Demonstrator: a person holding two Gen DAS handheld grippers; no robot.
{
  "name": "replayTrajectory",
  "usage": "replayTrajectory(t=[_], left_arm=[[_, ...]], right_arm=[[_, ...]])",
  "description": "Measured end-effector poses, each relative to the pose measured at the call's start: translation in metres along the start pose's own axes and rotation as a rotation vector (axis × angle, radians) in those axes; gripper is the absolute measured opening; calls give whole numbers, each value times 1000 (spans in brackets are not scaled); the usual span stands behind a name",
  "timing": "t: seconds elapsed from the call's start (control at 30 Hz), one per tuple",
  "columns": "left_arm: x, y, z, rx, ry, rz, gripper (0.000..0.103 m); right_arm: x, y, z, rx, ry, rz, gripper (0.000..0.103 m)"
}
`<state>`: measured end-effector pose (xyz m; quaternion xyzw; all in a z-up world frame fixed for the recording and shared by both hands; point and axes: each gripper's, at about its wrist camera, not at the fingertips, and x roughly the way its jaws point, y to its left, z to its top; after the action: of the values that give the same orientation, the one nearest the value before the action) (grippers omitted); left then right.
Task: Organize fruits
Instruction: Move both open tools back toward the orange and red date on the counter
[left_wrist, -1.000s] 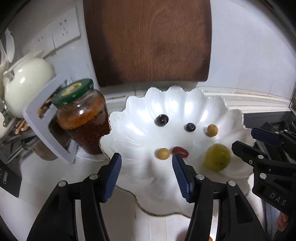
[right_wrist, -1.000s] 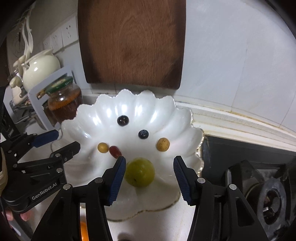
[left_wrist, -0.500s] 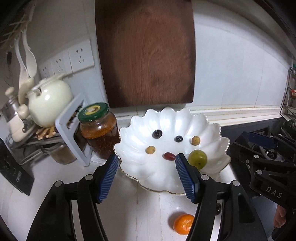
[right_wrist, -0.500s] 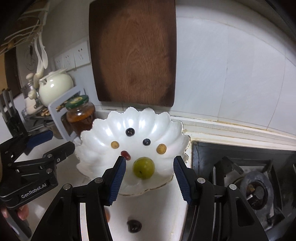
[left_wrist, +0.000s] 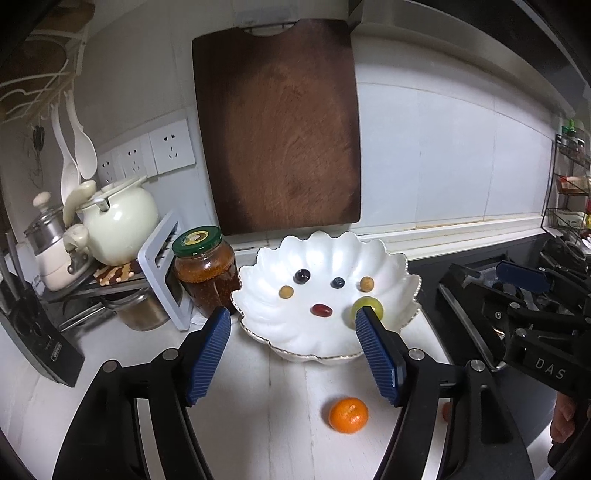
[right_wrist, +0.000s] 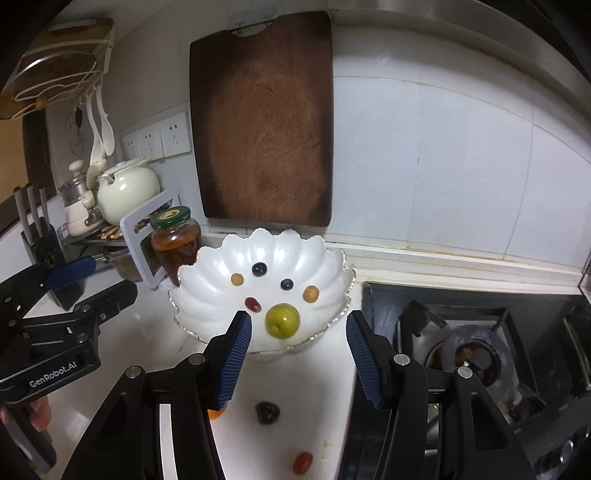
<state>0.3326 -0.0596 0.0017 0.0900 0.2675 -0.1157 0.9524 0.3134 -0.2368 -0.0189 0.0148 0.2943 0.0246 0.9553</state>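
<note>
A white scalloped bowl (left_wrist: 391, 269) (right_wrist: 207, 266) sits on the counter and holds several small fruits: a green plum (right_wrist: 282, 320) (left_wrist: 371, 304), a red date (left_wrist: 321, 310) (right_wrist: 253, 304), dark berries and tan ones. On the counter in front lie a tangerine (left_wrist: 348, 414), a dark fruit (right_wrist: 266, 411) and a small red fruit (right_wrist: 303, 461). My left gripper (left_wrist: 293, 354) is open and empty, back from the bowl. My right gripper (right_wrist: 298, 354) is open and empty, also back from the bowl, above the dark fruit.
A brown jar with a green lid (left_wrist: 205, 269) stands left of the bowl, beside a white rack and a cream teapot (left_wrist: 118, 218). A wooden cutting board (left_wrist: 277, 129) leans on the tiled wall. A gas stove (right_wrist: 480, 350) lies to the right.
Both grippers have pulled back and up from the bowl. The bowl looks smaller, and the loose fruits on the counter have come into view. The green plum stays in the bowl.
</note>
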Motion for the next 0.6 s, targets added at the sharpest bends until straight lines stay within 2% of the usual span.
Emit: replayTrajectory(t=[0.3,0.6], left_arm=[[-24,-11,-13,27,-9,-15,73],[-30,-19,-32,32,27,-55,76]], right_arm=[[-23,-5,-17,14,8,-18,55],[-35,-9,-36,27,33,-41,55]])
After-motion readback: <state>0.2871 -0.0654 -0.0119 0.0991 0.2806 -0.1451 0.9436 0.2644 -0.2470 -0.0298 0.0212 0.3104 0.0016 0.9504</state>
